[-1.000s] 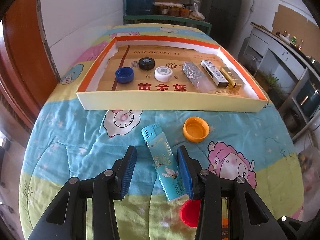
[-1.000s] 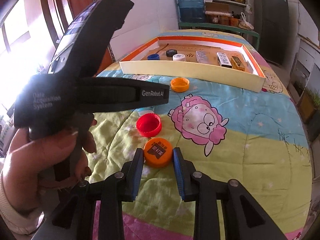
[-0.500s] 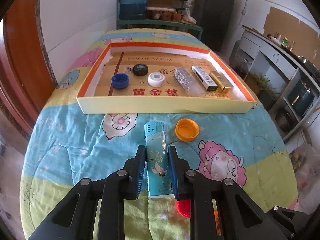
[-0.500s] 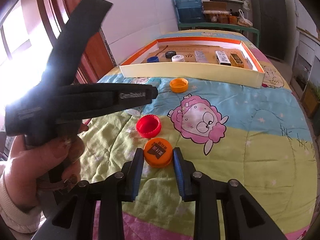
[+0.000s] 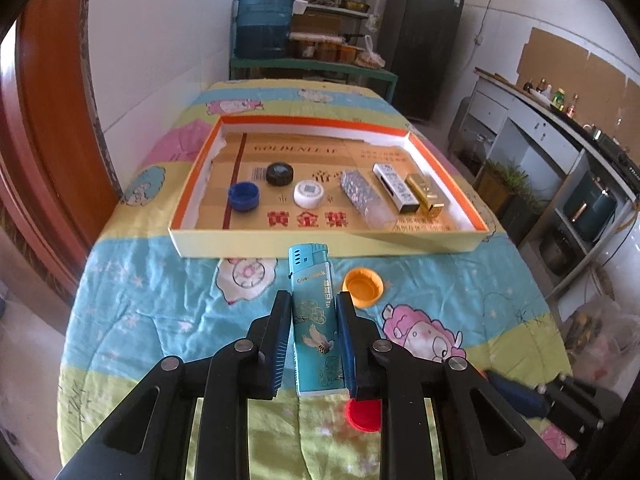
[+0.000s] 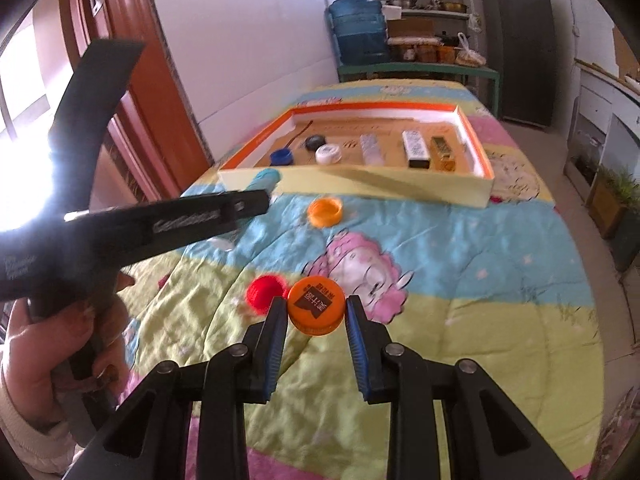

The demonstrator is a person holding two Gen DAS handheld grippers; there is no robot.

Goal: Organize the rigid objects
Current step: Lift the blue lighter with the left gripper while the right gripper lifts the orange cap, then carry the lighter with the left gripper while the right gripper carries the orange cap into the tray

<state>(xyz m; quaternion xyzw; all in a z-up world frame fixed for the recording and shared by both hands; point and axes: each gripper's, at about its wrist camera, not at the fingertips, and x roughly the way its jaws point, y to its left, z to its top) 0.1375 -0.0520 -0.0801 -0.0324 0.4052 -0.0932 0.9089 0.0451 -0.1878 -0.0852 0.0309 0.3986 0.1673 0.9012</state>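
Note:
My left gripper (image 5: pixel 313 298) is shut on a teal lighter (image 5: pixel 316 312) and holds it lengthwise above the quilt, pointing at the shallow cardboard box (image 5: pixel 328 244). In the right wrist view the lighter's tip (image 6: pixel 266 178) sticks out past the left gripper (image 6: pixel 256 204), near the box's front wall (image 6: pixel 360 184). My right gripper (image 6: pixel 316 305) is shut on an orange cap with a black label (image 6: pixel 316 304), raised a little over the quilt. A red cap (image 6: pixel 264 286) lies just behind it to the left. An upturned orange cap (image 6: pixel 325 211) lies closer to the box.
The box holds a blue cap (image 5: pixel 244 196), a black cap (image 5: pixel 280 173), a white cap (image 5: pixel 309 194), and three lighters: patterned clear (image 5: pixel 362 196), white (image 5: pixel 394 188), gold (image 5: pixel 426 194). A person's hand (image 6: pixel 52 344) holds the left gripper. A wall and wooden door stand on the left.
The left jaws closed on the teal lighter and lifted it off the quilt towards the box. The right gripper rose with the labelled orange cap still between its pads.

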